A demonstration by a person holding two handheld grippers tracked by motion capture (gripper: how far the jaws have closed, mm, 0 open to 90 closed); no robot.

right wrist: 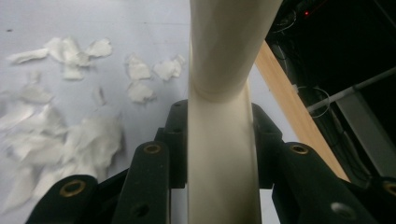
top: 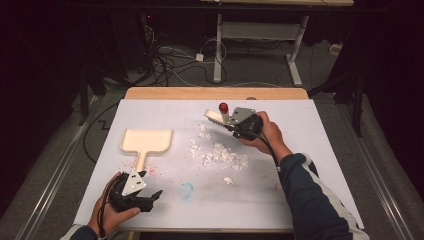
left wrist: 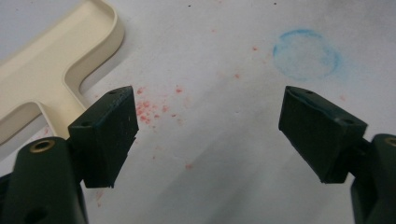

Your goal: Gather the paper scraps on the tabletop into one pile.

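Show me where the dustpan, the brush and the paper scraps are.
dustpan [top: 146, 139], high view, middle of its flat tray.
brush [top: 214, 118], high view, its bristle head at the right gripper [top: 235, 126].
paper scraps [top: 220, 154], high view, centre of the white pile.

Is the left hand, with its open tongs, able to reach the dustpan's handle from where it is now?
Probably yes. The left tongs stand open just below the dustpan, whose handle points toward them. Nothing lies between them; the paper scraps sit off to the right.
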